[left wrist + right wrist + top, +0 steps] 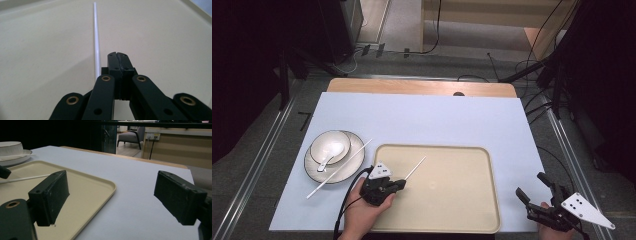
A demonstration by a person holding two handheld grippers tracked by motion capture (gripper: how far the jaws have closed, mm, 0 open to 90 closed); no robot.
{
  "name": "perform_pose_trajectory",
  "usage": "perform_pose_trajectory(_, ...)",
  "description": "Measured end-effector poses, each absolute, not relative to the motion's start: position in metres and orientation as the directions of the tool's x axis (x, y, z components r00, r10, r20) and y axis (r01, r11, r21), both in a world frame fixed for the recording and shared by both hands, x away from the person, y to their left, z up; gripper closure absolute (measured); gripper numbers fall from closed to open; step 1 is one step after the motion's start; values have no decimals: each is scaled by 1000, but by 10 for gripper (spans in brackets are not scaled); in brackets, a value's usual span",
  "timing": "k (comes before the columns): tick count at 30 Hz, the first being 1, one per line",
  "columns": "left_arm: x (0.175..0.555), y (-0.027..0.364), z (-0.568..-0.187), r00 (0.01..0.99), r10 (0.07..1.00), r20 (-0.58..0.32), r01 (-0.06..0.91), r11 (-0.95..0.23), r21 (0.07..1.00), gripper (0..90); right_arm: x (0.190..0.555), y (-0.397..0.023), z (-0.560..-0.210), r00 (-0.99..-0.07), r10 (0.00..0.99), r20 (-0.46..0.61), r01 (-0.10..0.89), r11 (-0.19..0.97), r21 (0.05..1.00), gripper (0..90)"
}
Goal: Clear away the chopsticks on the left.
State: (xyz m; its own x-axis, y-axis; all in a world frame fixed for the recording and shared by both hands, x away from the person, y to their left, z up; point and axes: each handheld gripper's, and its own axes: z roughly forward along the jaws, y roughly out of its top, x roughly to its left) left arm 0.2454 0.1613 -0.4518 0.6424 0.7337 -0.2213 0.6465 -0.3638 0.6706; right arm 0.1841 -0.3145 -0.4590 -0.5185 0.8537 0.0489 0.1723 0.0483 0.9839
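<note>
Left tool (401, 184) clamped on white chopstick (415, 168) above beige tray (482, 150); right tool (534, 187) jaws wide apart, holding nothing

The right tongs (112, 200) hang with their jaws spread wide, nothing between them, low over the pale counter (130, 182). The left-hand jaw sits above the beige tray (82, 182), where a white chopstick (27, 179) lies. Far left, a white bowl (10, 147) stands on a plate (21, 157), another chopstick (15, 156) across its rim.
</note>
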Motion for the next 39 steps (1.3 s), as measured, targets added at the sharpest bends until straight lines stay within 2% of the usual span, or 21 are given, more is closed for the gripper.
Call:
perform_pose_trajectory(11, 275, 137, -460, 635, 738, -230, 674, -384, 631, 900, 184, -315, -459, -523, 851, 49, 172, 49, 984, 129)
perform_pose_trajectory(16, 281, 136, -462, 601, 769, -218, 688, -359, 631, 900, 184, -315, -459, -525, 849, 54, 176, 47, 983, 129)
perform_pose_trajectory(26, 285, 166, -461, 496, 844, -204, 718, -267, 642, 900, 185, -315, -459, -524, 850, 52, 174, 47, 984, 129)
perform_pose_trajectory(39, 280, 192, -461, 441, 877, -191, 725, -223, 651, 900, 185, -315, -459, -524, 850, 54, 180, 48, 983, 129)
